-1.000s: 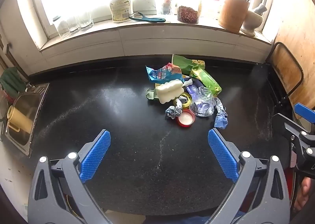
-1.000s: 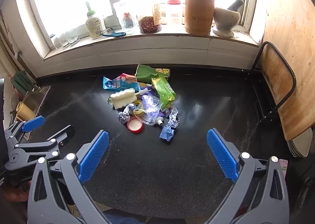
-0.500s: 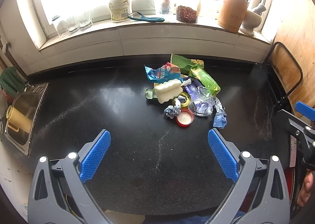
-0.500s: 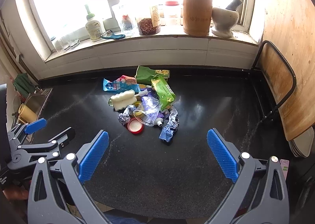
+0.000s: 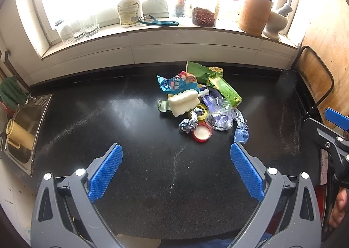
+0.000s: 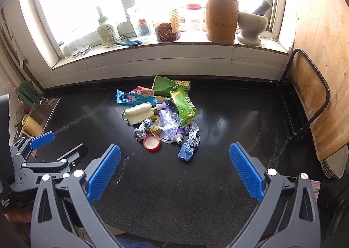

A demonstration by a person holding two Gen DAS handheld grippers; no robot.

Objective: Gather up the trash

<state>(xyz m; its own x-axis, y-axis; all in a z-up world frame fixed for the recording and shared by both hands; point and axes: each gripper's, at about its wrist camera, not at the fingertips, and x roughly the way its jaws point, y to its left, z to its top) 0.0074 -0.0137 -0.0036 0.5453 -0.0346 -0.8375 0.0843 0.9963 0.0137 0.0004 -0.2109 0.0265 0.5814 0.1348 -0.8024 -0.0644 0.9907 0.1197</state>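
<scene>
A pile of trash lies on the black counter [image 5: 109,121] near its back middle: a white sponge brush [image 5: 184,102], a blue wrapper [image 5: 174,83], green packets [image 5: 225,91], a clear plastic bag [image 5: 220,112], a red lid [image 5: 202,134], crumpled blue foil [image 5: 241,131]. The pile also shows in the right wrist view, with the red lid [image 6: 152,142] and foil [image 6: 188,146] nearest. My left gripper [image 5: 175,169] is open and empty, short of the pile. My right gripper [image 6: 174,169] is open and empty, also short of it.
A steel sink [image 5: 21,126] holding a yellow cup sits at the left. The windowsill carries a bottle [image 5: 128,11], glasses, jars, a wooden utensil holder [image 6: 221,21] and a mortar [image 6: 252,26]. A wooden board in a black rack [image 6: 309,99] stands at the right.
Both grippers have drifted very slightly; the pile sits a touch lower and nearer in the right view. Both stay open and empty.
</scene>
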